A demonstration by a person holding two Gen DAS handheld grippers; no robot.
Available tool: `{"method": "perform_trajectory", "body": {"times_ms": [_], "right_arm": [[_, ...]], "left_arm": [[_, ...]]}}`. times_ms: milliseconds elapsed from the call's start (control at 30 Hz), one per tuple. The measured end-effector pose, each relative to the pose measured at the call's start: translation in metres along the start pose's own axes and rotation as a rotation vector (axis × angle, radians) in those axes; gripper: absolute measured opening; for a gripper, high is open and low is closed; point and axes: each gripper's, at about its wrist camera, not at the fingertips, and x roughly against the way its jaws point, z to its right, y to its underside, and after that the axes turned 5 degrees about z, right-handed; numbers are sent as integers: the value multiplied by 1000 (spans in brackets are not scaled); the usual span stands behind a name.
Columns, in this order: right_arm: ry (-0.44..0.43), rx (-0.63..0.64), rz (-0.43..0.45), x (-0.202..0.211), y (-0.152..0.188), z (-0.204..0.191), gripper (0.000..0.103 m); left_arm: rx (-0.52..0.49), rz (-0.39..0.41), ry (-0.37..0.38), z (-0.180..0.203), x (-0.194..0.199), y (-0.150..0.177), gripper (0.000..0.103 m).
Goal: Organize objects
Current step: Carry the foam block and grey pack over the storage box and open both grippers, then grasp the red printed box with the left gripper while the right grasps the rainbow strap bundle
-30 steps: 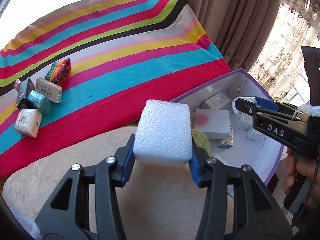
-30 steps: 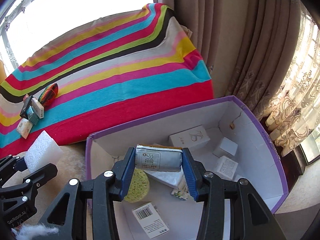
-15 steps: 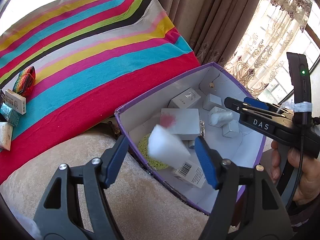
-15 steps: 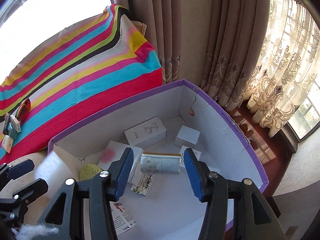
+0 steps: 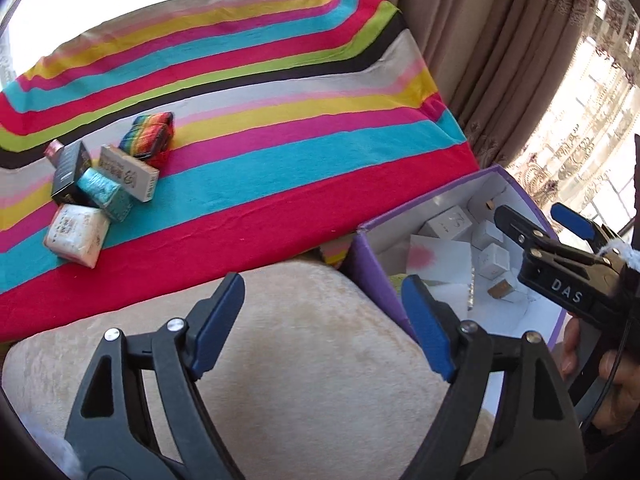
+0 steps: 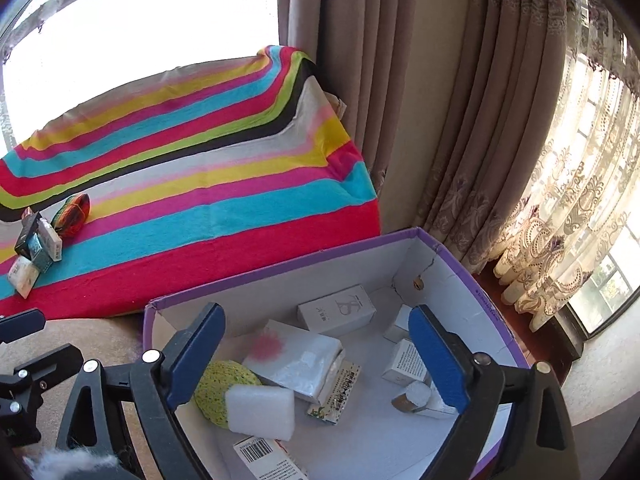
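Opening wide above the purple box [image 6: 486, 300], right gripper [image 6: 316, 350] is seen released, nothing grasped; left gripper [image 5: 324, 320], beside the box, likewise opening, empty.

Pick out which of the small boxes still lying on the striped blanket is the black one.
The black box stands at the far left of the cluster, behind the teal packet and left of the white carton; every other pack there is pale or brightly coloured.

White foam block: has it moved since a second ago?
Yes. It left the left gripper, whose jaws are opening, and now lies inside the purple box, against the green sponge.
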Motion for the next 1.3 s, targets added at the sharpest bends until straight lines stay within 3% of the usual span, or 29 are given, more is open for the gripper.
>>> {"method": "perform_trajectory", "body": {"times_ms": [133, 367, 533, 933, 1300], "right_arm": [[-65, 64, 6, 2, -4, -33, 98], [-251, 66, -30, 4, -7, -79, 98], [-372, 66, -75, 3, -6, -113, 98], [-426, 173, -98, -6, -11, -189, 98], [-452, 186, -84, -28, -42, -233, 98]], "left_arm": [[109, 27, -34, -43, 10, 3, 84], [143, 53, -103, -94, 31, 10, 84], [259, 37, -124, -139, 38, 20, 85], [388, 59, -226, -217, 48, 17, 85], [439, 120, -295, -279, 41, -38, 85]]}}
